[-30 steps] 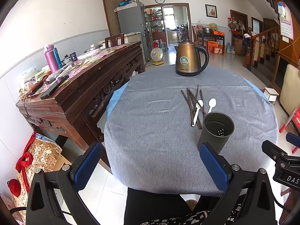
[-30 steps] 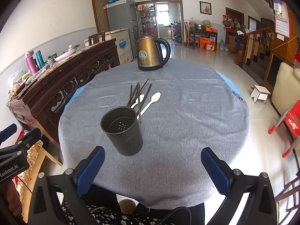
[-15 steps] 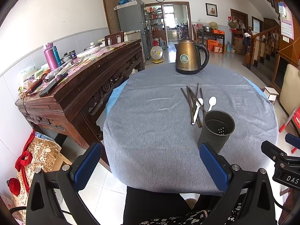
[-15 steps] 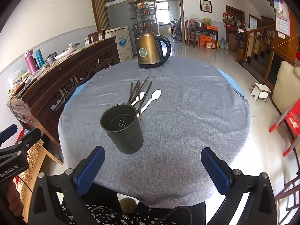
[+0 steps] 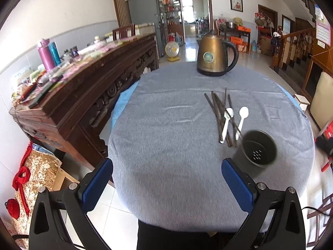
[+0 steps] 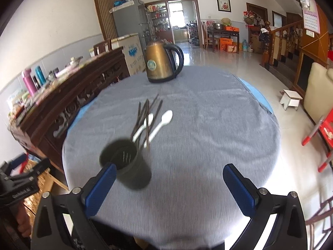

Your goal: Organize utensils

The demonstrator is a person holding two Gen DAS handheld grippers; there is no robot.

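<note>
A dark grey utensil cup (image 5: 259,151) stands empty and upright on the grey tablecloth (image 5: 166,141). Just beyond it lie several dark chopsticks (image 5: 217,109) and two white spoons (image 5: 225,123). In the right wrist view the cup (image 6: 129,164) sits low left, with the chopsticks (image 6: 145,114) and spoons (image 6: 160,126) behind it. My left gripper (image 5: 166,181) is open and empty above the near table edge, left of the cup. My right gripper (image 6: 169,187) is open and empty, its left finger (image 6: 100,185) in front of the cup.
A bronze kettle (image 5: 215,57) stands at the far side of the round table. A carved wooden sideboard (image 5: 83,83) with bottles and clutter runs along the left. A stool (image 6: 291,99) and a red chair (image 6: 320,131) stand on the floor to the right.
Both grippers have moved forward over the table and both views are slightly blurred. The right gripper has shifted so the cup now sits by its left finger. The utensils have not moved.
</note>
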